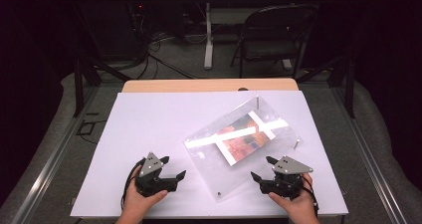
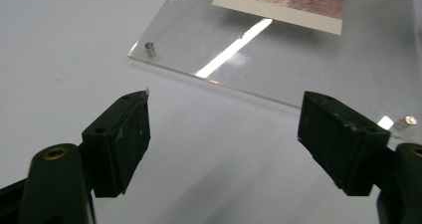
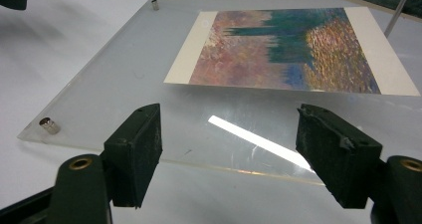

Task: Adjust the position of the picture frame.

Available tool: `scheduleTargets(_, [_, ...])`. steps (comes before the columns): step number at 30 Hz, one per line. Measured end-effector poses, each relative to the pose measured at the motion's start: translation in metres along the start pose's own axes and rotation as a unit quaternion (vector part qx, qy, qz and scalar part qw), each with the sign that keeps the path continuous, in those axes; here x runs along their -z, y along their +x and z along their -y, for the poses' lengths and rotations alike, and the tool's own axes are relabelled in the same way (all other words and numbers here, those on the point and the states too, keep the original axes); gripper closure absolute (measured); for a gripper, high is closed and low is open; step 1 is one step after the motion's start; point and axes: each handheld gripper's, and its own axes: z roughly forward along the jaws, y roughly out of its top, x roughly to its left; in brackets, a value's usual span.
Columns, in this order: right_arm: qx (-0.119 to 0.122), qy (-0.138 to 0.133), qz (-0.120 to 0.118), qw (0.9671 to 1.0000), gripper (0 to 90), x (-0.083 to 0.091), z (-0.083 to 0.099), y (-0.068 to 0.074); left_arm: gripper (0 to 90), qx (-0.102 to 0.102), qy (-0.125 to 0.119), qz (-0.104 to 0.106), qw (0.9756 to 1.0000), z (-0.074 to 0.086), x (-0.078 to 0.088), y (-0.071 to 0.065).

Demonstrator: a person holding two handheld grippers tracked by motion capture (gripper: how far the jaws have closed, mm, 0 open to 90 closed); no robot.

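A clear acrylic frame (image 1: 219, 171) lies flat and askew on the white table, with small metal pins at its corners and a colourful painted print (image 1: 244, 139) inside. My left gripper (image 1: 173, 168) rests open on the table just left of the frame's near-left edge; in the left gripper view the frame (image 2: 278, 55) lies ahead, a pin (image 2: 150, 49) at its corner. My right gripper (image 1: 264, 168) is open at the frame's near-right edge. In the right gripper view its jaws stand wide before the frame's edge (image 3: 124, 99), the print (image 3: 288, 52) beyond.
The white sheet (image 1: 149, 124) covers a wooden table. Beyond the far edge stand a black folding chair (image 1: 273, 35), a white table leg (image 1: 209, 35) and cables on the floor. Dark metal rails run down both sides.
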Motion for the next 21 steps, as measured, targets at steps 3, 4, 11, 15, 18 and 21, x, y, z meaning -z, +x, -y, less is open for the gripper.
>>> scheduleTargets(3, [0.005, 0.004, 0.003, 1.0000, 25.7, 0.000, 0.000, 0.001, 21.2, -0.005, 0.005, -0.002, 1.0000, 0.000, 0.000, -0.001])
scheduleTargets(4, [0.009, 0.003, 0.004, 0.9999, 25.7, 0.000, 0.000, 0.003, 21.2, -0.003, 0.005, 0.000, 1.0000, 0.000, 0.000, -0.001])
scheduleTargets(11, [0.009, 0.000, 0.001, 1.0000, 29.8, 0.003, -0.002, 0.005, 21.2, -0.006, 0.001, -0.003, 1.0000, 0.000, 0.003, -0.002])
scheduleTargets(15, [0.013, 0.001, 0.000, 0.9999, 35.4, 0.006, -0.002, 0.005, 21.2, -0.004, 0.001, -0.003, 1.0000, -0.001, 0.002, -0.003])
scheduleTargets(18, [0.013, 0.004, -0.003, 0.9999, 41.5, 0.008, -0.002, 0.005, 21.3, -0.005, 0.002, 0.002, 1.0000, -0.002, 0.000, -0.002])
scheduleTargets(21, [0.017, 0.007, -0.003, 0.9998, 45.6, 0.010, -0.001, 0.005, 21.4, -0.005, 0.000, 0.006, 1.0000, -0.003, -0.001, -0.002])
